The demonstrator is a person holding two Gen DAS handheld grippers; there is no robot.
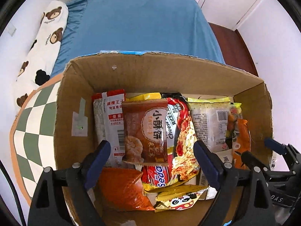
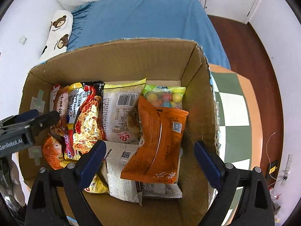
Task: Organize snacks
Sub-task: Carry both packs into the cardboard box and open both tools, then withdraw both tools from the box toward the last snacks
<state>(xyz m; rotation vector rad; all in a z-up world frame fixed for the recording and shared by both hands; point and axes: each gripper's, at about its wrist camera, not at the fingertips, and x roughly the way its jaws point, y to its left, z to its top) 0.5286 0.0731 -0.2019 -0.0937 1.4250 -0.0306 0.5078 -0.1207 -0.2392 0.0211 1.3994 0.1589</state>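
Note:
An open cardboard box holds several snack packets. In the left wrist view my left gripper hangs open over the box's left half. A brown snack packet lies loose between its fingers, on top of a cheese noodle pack and a red-and-white spicy strip pack. In the right wrist view my right gripper stands open over the right half, with an orange packet lying free between its fingers. A candy bag lies behind it. Each gripper shows in the other's view: the left gripper and the right gripper.
The box stands on a green-and-white checkered surface with an orange border. Behind it is a bed with a blue sheet and a long bear-print pillow. Dark wooden floor and white walls lie to the right.

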